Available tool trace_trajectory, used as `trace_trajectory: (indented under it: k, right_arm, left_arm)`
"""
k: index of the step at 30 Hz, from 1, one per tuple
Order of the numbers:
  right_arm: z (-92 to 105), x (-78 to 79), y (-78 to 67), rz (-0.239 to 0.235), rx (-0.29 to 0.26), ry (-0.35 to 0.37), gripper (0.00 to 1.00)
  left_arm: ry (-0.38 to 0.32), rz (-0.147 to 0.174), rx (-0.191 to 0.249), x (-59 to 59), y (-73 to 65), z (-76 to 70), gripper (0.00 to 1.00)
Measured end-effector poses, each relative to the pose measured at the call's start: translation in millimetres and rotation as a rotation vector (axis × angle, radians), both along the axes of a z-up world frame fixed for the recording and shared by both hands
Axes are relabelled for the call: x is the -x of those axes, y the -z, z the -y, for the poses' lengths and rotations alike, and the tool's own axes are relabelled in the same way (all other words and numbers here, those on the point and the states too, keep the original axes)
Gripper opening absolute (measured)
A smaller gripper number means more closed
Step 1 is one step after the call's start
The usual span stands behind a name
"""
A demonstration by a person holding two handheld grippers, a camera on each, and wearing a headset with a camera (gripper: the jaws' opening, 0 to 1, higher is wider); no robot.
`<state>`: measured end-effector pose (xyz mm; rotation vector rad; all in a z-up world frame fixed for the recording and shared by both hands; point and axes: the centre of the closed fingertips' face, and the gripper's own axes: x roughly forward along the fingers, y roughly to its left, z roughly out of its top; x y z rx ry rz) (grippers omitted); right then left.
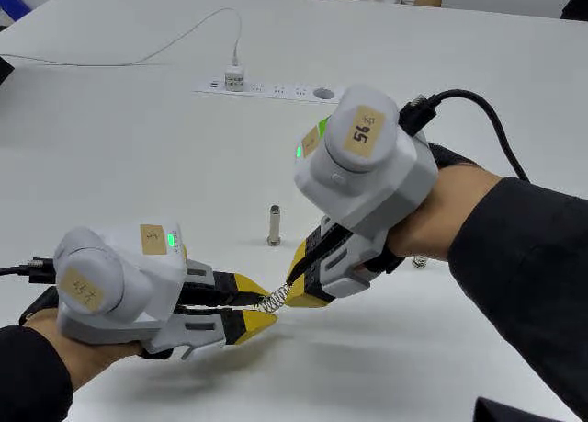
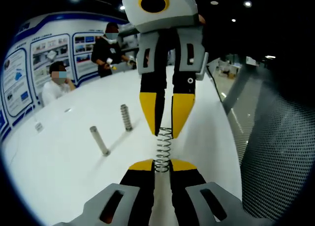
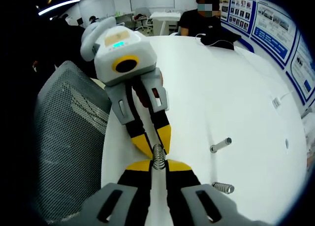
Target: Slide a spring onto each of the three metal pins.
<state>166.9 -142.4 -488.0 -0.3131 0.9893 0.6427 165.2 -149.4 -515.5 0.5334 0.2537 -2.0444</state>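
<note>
A small steel spring [image 1: 273, 300] [image 2: 163, 148] [image 3: 157, 157] hangs in the air just above the white table, held at both ends. My left gripper [image 1: 260, 304] [image 2: 163, 166] [image 3: 154, 140] is shut on one end. My right gripper [image 1: 297, 291] [image 3: 158, 165] [image 2: 166, 123] is shut on the other end, coming from the opposite side. A bare metal pin [image 1: 274, 225] [image 2: 100, 141] [image 3: 220, 145] stands upright behind the grippers. A second pin with a spring on it [image 2: 126, 117] [image 3: 223, 187] [image 1: 420, 260] stands nearby, partly hidden by the right hand in the head view.
A white power strip [image 1: 276, 91] with a plugged charger [image 1: 234, 77] and its cable lies at the far side of the table [image 1: 110, 165]. People [image 2: 110, 46] [image 3: 206, 19] are at the table's far edges. A mesh chair back [image 3: 69, 137] stands beside the table.
</note>
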Motion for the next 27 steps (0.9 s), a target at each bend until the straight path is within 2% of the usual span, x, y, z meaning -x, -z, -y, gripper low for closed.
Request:
trace_trajectory:
  k: [7, 15, 27]
  right_arm:
    - [-3.5, -7.6, -7.1, 0.044, -0.008, 0.001, 0.12]
    - [-4.9, -9.8, -9.0, 0.062, -0.015, -0.006, 0.14]
    - [-6.0, -12.4, -6.2, 0.068, -0.035, 0.017, 0.15]
  left_arm:
    - [-0.013, -0.036, -0.004, 2.5, -2.4, 1.0, 0.11]
    - [-0.034, -0.067, 0.004, 1.3, -5.0, 1.4, 0.11]
    - [-0.039, -0.069, 0.04, 0.5, -11.7, 4.2, 0.11]
